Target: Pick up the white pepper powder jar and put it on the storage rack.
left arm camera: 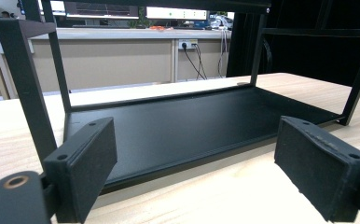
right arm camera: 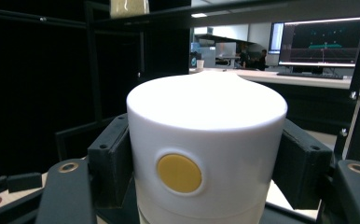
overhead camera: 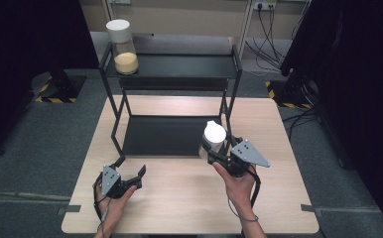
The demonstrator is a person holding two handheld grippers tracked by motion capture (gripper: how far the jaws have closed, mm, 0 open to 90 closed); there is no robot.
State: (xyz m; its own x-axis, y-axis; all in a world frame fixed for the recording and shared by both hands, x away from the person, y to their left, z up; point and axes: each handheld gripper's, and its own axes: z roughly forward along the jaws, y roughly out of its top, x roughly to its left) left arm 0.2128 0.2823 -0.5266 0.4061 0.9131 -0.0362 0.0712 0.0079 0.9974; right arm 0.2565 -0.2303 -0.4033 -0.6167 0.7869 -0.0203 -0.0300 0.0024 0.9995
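Though smooth and round, white-lidded jar (overhead camera: 213, 140) between matte pads (right arm camera: 110, 158)

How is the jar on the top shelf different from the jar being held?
The jar on the top shelf stands free on the rack, untouched; the held jar is squeezed between the right gripper's fingers. The shelf jar shows yellow grains through clear glass; the held jar's contents are hidden. Both have white round lids.
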